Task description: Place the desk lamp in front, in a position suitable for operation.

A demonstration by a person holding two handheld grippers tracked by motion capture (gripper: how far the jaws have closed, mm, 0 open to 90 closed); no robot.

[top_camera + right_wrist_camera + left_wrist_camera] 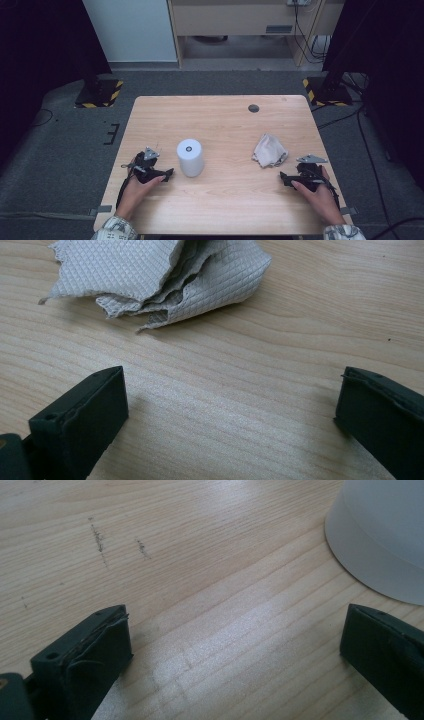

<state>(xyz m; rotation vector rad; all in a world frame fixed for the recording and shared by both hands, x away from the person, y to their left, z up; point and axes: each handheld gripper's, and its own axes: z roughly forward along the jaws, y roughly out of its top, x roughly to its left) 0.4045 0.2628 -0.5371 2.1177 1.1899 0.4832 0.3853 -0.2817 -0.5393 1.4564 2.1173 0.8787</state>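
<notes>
A white cylinder stands upright left of the table's middle; its base fills the upper right of the left gripper view. My left gripper rests on the wood just left of it, open, with only bare table between its jaws. A crumpled grey-beige cloth lies right of centre, and its waffle weave lies ahead of the right gripper's jaws. My right gripper sits below and right of the cloth, open and apart from it.
The wooden table has a round dark cable hole near its far edge. Grey carpet surrounds it. Two stand bases with yellow-black tape and floor cables lie beyond the table.
</notes>
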